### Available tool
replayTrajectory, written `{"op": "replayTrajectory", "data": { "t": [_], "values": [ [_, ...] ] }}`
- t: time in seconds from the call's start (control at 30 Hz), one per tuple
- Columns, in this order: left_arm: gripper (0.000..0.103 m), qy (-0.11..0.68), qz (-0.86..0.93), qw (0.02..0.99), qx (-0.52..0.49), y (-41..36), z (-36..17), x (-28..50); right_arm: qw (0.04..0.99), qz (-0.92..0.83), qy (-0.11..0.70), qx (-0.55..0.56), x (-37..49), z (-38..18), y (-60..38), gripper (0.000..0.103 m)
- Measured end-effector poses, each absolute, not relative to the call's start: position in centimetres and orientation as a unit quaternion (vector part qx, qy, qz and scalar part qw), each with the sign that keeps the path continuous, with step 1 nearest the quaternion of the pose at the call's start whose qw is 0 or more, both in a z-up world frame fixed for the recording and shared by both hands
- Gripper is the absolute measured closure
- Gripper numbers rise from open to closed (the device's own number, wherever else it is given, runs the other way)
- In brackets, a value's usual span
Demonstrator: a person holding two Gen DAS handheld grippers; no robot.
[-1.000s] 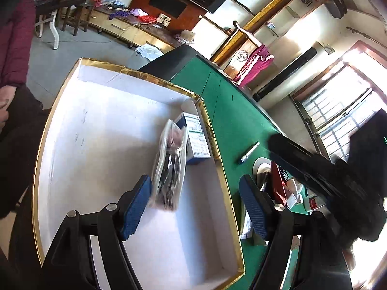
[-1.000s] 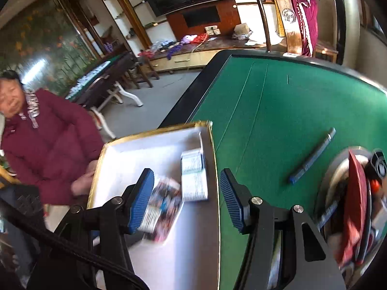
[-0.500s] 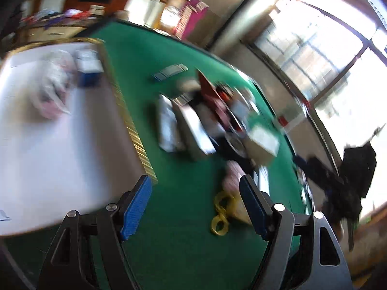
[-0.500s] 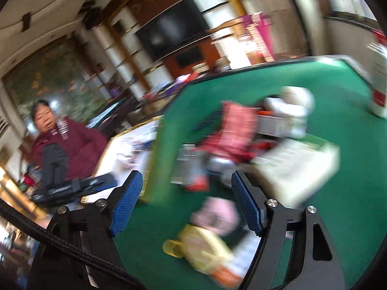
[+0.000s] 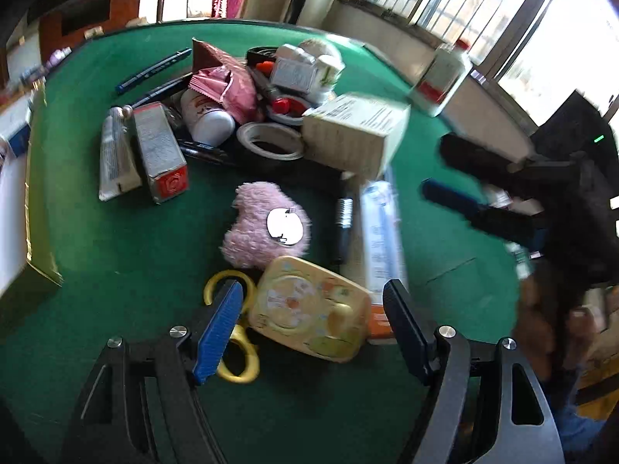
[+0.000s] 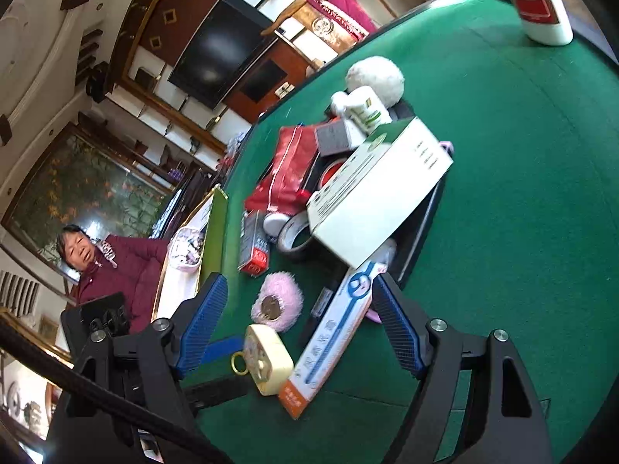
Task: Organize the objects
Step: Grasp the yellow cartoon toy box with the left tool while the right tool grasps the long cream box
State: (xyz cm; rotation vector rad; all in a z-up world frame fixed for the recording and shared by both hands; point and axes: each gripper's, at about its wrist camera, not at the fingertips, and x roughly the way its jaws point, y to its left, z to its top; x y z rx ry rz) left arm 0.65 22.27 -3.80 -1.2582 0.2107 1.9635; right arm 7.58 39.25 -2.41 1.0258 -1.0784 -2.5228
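No print is sharp enough to read. The long white-and-blue carton (image 6: 336,332), the large white cardboard box (image 6: 381,189) and the silver-and-red carton (image 5: 158,150) carry only blurred lettering.

The left gripper (image 5: 313,330) points steeply down, jaws apart with nothing pressed between the blue pads. The right gripper (image 6: 298,328) tilts down more shallowly, rolled toward ten o'clock in its own view; its jaws have just been opening and grip nothing. In the left view it shows blurred at three o'clock, a hand (image 5: 553,321) below it.
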Motion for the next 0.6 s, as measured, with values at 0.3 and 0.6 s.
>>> {"op": "replayTrajectory", "data": {
  "t": [0.3,0.6],
  "values": [
    [0.032,0.175,0.823,0.289,-0.457,15.0,-2.7,-0.2,0.102,-0.859,-0.356,0.355,8.0,-2.7,39.3,0.025],
    [0.032,0.163,0.772,0.439,-0.431,16.9,-1.3,1.7,0.108,-0.851,-0.359,0.368,8.8,-4.2,40.2,0.025]
  ]
}}
